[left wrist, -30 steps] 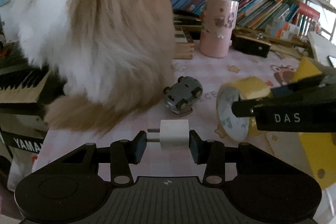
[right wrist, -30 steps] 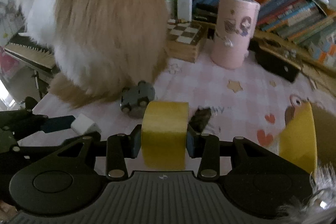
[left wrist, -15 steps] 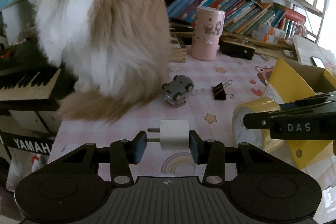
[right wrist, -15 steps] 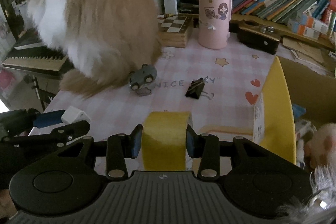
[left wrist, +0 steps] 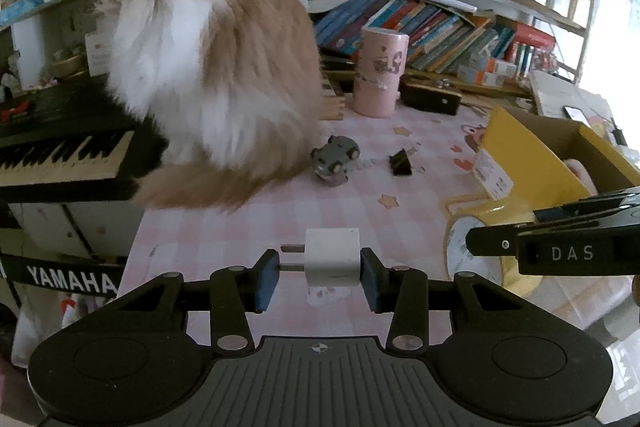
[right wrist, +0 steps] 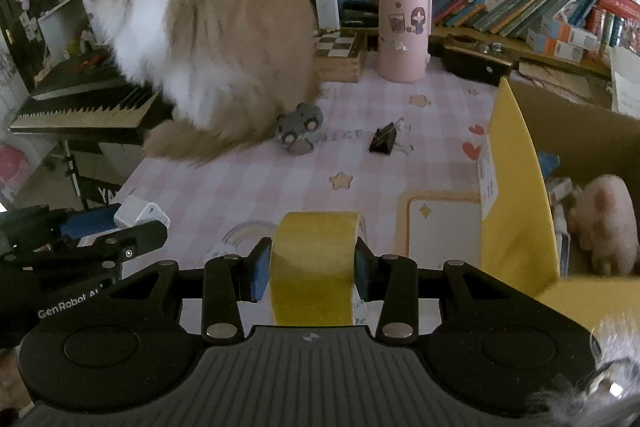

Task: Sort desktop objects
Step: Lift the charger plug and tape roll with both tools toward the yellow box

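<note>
My left gripper is shut on a white charger plug, prongs pointing left, held above the pink checked tablecloth. My right gripper is shut on a yellow tape roll. In the left wrist view the tape roll and right gripper show at the right edge. In the right wrist view the charger plug and left gripper sit at the lower left. A grey toy car and a black binder clip lie on the cloth. An open cardboard box with yellow flaps stands to the right.
A large fluffy cat sits on the table's left half, beside a keyboard piano. A pink cylinder, a chessboard box and a black case stand at the back below bookshelves. A pink plush lies in the box.
Both grippers have pulled back from the cat and risen, keeping the plug and the tape roll. The toy car, clip and cat now look farther off, and the cardboard box has come into view.
</note>
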Tool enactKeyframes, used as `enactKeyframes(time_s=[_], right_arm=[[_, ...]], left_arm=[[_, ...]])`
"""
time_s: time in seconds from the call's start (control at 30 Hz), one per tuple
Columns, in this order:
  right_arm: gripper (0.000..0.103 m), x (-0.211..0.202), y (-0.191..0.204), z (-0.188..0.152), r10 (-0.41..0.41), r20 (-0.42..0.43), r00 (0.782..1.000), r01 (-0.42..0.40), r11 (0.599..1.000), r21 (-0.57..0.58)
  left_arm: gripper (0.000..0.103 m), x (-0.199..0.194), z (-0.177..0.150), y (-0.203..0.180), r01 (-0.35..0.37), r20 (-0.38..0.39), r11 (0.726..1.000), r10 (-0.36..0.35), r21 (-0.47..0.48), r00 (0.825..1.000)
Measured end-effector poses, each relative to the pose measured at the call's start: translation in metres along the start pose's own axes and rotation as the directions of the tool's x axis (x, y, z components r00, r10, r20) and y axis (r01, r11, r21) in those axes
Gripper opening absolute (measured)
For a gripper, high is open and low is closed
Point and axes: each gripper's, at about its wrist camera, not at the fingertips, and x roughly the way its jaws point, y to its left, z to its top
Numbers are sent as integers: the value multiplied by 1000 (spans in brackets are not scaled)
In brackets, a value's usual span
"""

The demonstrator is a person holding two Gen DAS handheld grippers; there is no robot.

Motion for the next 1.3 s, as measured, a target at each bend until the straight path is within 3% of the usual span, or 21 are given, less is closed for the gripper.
enactKeyframes(time_s=[0.67, 1.03, 1.3], right_arm=[[38, -66, 34, -84, -86, -15, 996, 87, 990, 107], [38, -92, 24, -124, -143, -50, 988, 151, 962, 228], [38, -113, 12, -145, -207, -61, 976, 216, 931, 296]], left_arm=[[41, -56, -46, -14, 136, -17, 982, -135, 134, 991], [41, -68, -63, -41, 235, -66, 946, -226, 222, 972], [41, -66, -67, -70, 320, -93, 905, -306, 281, 948]])
